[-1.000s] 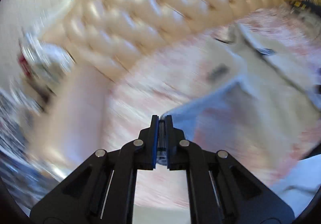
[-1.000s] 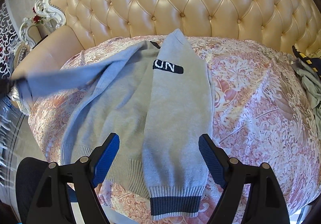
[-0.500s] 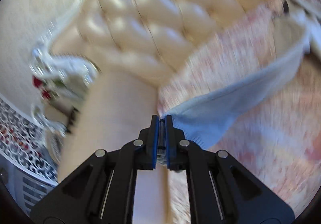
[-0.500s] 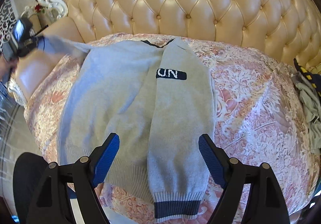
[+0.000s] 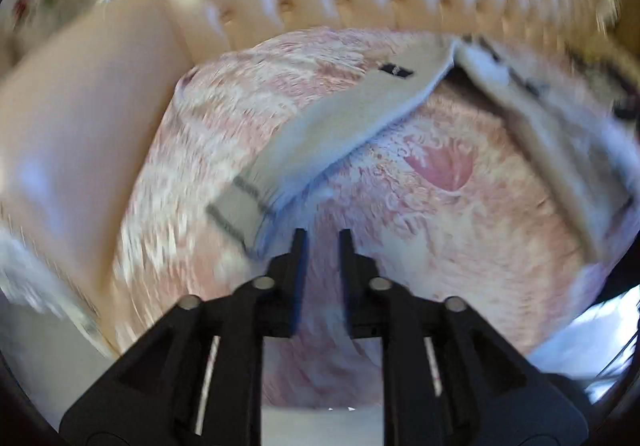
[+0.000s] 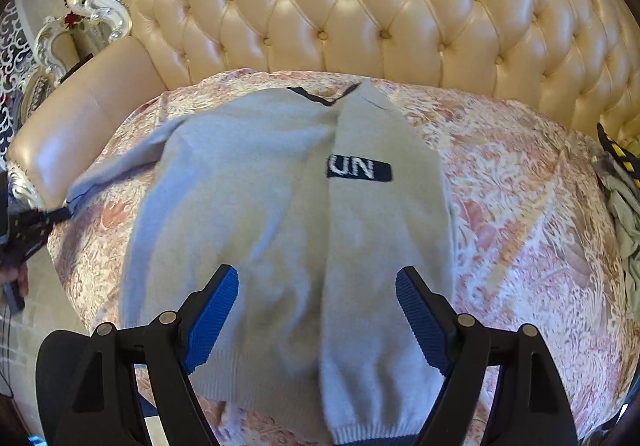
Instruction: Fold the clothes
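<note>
Floral pink bedspread (image 6: 520,214) covers bed, tufted cream headboard (image 6: 360,6) beyond. Grey sweater (image 6: 260,206) flat ahead of right gripper (image 6: 316,294), fingers wide apart, empty. Left gripper (image 5: 322,242) slightly parted, empty; sleeve (image 5: 320,134) just ahead-left. Bare bedspread right of sweater.

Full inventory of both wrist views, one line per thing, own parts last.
sweater: 1, light grey, flat on the bedspread, right side folded over the middle
sleeve: 1, grey, stretched out toward the bed's left edge
bedspread: 1, pink floral, covers the bed
headboard: 1, cream tufted, behind the bed
other clothes: a pile, grey-green, far right edge
left gripper: 1, black, jaws slightly apart, nothing between them, just beside the sleeve cuff
right gripper: 1, black with blue pads, wide open over the sweater's hem
</note>
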A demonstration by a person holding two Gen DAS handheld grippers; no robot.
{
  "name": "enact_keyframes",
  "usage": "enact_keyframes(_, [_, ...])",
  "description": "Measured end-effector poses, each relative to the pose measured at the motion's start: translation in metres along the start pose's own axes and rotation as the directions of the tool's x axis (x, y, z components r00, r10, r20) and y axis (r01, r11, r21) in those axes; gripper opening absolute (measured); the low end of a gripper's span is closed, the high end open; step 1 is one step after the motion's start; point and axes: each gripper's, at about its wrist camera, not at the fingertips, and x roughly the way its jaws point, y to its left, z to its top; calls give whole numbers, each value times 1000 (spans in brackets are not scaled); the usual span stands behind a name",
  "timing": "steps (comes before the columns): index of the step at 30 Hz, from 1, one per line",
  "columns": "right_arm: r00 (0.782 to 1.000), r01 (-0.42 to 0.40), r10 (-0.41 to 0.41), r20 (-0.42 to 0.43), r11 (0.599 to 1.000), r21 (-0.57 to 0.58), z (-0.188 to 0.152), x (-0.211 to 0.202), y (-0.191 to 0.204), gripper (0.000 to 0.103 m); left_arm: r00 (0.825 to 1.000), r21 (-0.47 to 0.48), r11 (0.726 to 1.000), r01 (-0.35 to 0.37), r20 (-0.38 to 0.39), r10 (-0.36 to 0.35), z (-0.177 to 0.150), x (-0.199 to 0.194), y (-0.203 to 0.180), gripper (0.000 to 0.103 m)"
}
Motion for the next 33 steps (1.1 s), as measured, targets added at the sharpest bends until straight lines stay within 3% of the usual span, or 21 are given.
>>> enact_keyframes(1, [1000,-4,4,-3,1000,-6,1,1,3,82,999,-69,997,43,13,-42,-3,-6,10,29])
enact_keyframes(2, [1000,-6,6,-5,1000,-14,1,1,5,82,995,-153,984,95,37,-90,-3,-12,23,41])
enact_keyframes(3, [1000,-10,10,-5,1000,-21,1,1,7,82,989,-231,963,140,71,-127,-2,-14,39,53])
enact_keyframes(4, [1000,-13,13,-5,1000,-27,0,2,9,82,979,-306,931,200,100,-178,1,-12,57,56])
enact_keyframes(5, [1000,-20,20,-7,999,-26,0,2,9,82,967,-373,893,252,126,-220,3,-9,75,57])
enact_keyframes(7, [999,-34,33,-10,999,-23,0,2,11,82,961,-470,838,276,115,-252,8,8,105,56])
enact_keyframes(10, [1000,-31,30,-5,999,-36,-3,-3,13,82,934,-604,725,331,99,-344,5,33,131,56])
enact_keyframes(12, [1000,-21,21,-6,999,-38,-5,-4,11,82,909,-683,630,370,126,-398,0,46,144,43])
enact_keyframes(13, [1000,-20,20,-8,999,-33,-5,-4,9,82,895,-716,579,391,148,-421,-3,51,149,43])
enact_keyframes(15, [999,-34,34,-10,999,-21,-5,-3,5,82,892,-758,532,377,141,-430,-7,58,152,37])
enact_keyframes(22, [996,-87,87,7,996,-15,7,-4,11,82,904,-789,530,309,70,-423,-3,67,148,33])
enact_keyframes(23, [996,-92,92,9,996,-17,10,-3,14,82,905,-793,531,298,59,-421,-2,69,148,31])
enact_keyframes(24, [995,-97,97,11,995,-19,12,-3,16,82,909,-795,538,279,39,-415,0,70,148,15])
enact_keyframes(25, [994,-109,110,11,994,-22,17,-1,18,82,915,-783,566,256,8,-403,4,69,147,5])
enact_keyframes(26, [991,-131,131,8,991,-24,23,2,20,82,921,-770,593,236,-17,-389,8,68,146,2])
enact_keyframes(30, [965,-262,262,32,965,-8,84,16,30,85,950,-704,677,215,-11,-312,21,45,143,1])
enact_keyframes(31, [948,-319,319,-5,948,0,109,28,37,87,955,-690,692,210,-6,-296,24,40,143,1])
enact_keyframes(33, [921,-386,384,-69,922,-19,152,54,53,94,956,-686,693,223,13,-294,29,31,145,1])
